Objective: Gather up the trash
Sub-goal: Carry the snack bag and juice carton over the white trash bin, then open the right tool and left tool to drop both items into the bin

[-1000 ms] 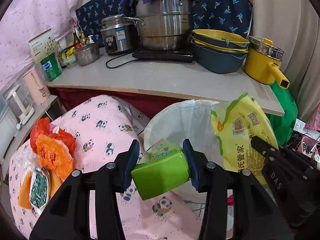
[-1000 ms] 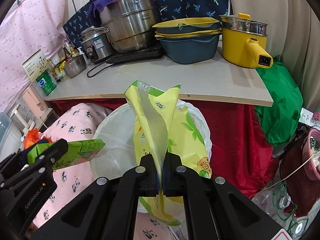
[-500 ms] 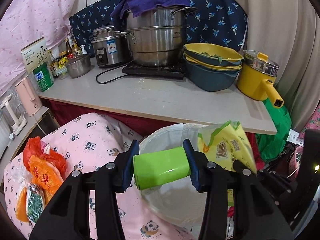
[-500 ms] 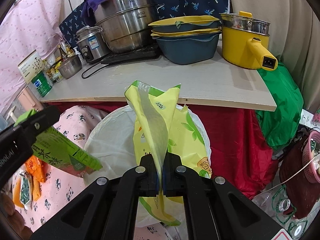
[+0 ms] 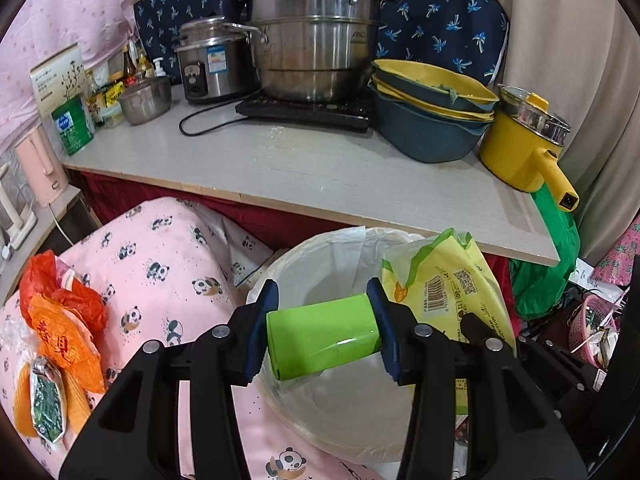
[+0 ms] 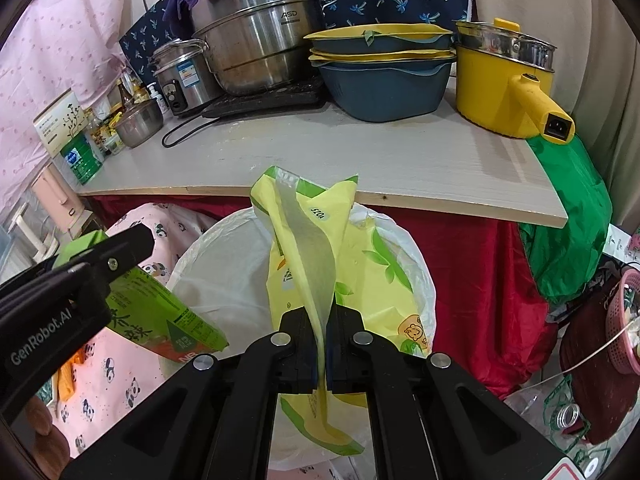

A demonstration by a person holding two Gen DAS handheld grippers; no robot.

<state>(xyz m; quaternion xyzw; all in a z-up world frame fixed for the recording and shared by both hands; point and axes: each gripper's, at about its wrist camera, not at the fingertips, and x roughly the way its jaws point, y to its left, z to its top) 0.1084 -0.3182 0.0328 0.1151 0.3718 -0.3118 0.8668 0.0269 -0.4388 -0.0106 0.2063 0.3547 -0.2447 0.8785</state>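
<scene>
Hanging over the white-lined bin, which stood below the desk and beside the panda-print bed cover, both pieces of trash were near its mouth but not yet inside. The yellow-green bag, pinched flat in the right claw, looked floppy and tall, so on release it could drape over the rim or snag the loose liner instead of dropping in. The green drink carton, clamped sideways in the left claw near the bed-side rim, might tip out onto the cover.
</scene>
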